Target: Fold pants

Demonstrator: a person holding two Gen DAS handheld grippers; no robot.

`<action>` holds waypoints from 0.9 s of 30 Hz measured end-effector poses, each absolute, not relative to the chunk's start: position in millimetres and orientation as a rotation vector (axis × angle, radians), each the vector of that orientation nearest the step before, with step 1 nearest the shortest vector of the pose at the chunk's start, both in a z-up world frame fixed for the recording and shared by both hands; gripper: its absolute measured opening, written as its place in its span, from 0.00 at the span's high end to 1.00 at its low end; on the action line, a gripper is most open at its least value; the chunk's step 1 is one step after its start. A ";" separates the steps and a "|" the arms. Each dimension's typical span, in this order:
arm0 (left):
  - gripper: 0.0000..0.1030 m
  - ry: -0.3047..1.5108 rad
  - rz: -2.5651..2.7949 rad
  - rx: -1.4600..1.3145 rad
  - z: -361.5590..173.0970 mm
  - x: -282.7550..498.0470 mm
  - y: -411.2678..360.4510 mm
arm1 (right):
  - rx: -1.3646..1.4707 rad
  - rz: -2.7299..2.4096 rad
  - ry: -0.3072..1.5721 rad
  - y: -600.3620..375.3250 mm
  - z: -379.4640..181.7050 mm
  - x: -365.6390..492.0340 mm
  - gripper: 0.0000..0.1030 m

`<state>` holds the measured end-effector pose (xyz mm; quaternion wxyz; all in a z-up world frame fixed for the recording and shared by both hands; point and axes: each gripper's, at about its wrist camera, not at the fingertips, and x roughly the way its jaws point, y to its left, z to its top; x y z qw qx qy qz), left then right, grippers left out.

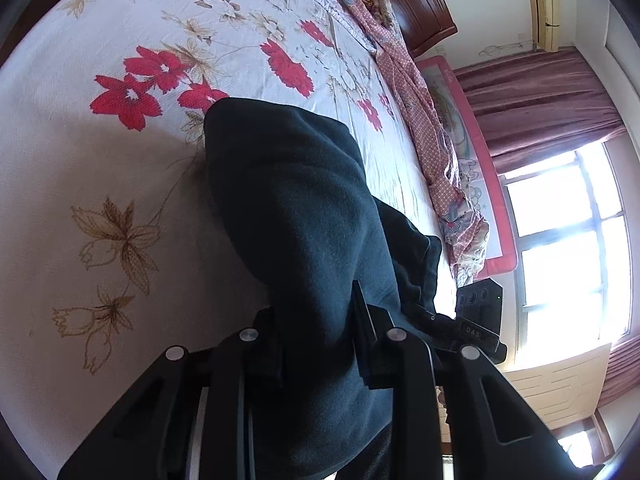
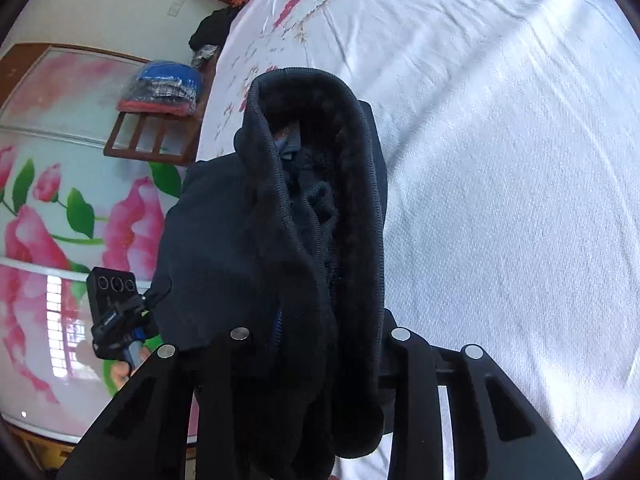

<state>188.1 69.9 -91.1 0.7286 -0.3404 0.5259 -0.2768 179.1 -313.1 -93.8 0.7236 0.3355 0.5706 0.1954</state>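
Dark navy fleece-lined pants (image 1: 296,216) hang above the floral bed sheet (image 1: 120,160). My left gripper (image 1: 320,320) is shut on one part of the pants, which drape down over its fingers and hide the tips. My right gripper (image 2: 316,344) is shut on the pants' waistband (image 2: 304,184), whose fuzzy lining gapes open toward the camera. The right gripper also shows in the left wrist view (image 1: 476,320) at the lower right, and the left gripper shows in the right wrist view (image 2: 116,312) at the lower left. Both hold the pants lifted off the bed.
A pink patterned quilt (image 1: 420,120) lies along the bed's far side by a padded rail (image 1: 480,168). A wooden headboard (image 1: 420,0), curtains and a bright window (image 1: 568,240) are behind. A chair with folded clothes (image 2: 164,96) and a flowered wardrobe (image 2: 60,220) stand beside the bed.
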 end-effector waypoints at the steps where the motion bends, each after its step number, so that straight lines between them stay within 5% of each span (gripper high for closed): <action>1: 0.76 1.154 -0.616 -0.759 -89.5 188.0 71.2 | 0.739 0.455 1.238 -311.4 -85.5 179.6 0.72; 9: 0.76 1.026 -0.639 -0.795 -50.4 211.8 75.2 | 0.564 0.516 1.099 -291.7 -16.4 219.1 0.72; 14: 0.73 1.030 -0.605 -0.753 -48.7 241.2 80.7 | 0.534 0.504 1.134 -290.6 -37.4 264.8 0.65; 18: 0.52 1.169 -0.348 -0.501 -84.1 248.0 86.5 | 0.495 0.298 1.265 -306.0 -92.2 272.2 0.35; 21: 0.26 1.121 -0.238 -0.542 -91.2 226.3 122.9 | 0.728 0.309 1.218 -334.8 -100.0 248.9 0.34; 27: 0.21 1.005 -0.052 -0.469 -56.6 180.2 165.3 | 0.413 0.138 1.056 -314.3 -23.1 213.3 0.34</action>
